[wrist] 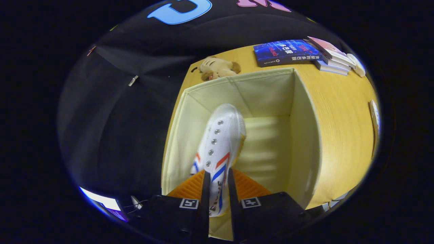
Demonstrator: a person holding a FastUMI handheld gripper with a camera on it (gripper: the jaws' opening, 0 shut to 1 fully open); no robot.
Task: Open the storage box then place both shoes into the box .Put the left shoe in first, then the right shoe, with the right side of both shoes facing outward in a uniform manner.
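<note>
A plush toy [218,67] and stacked books [307,54] lie on the wooden table [342,115].

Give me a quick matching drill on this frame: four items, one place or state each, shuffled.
Items:
1. white shoe
2. storage box
3. plush toy
4. books

Places or states:
A. open, cream lining showing
B. stacked on the table's far end, beyond the box
C. clamped between the fingers, toe down into the box
D. lying on the table just behind the box

Pairs: 1-C, 2-A, 3-D, 4-B
</note>
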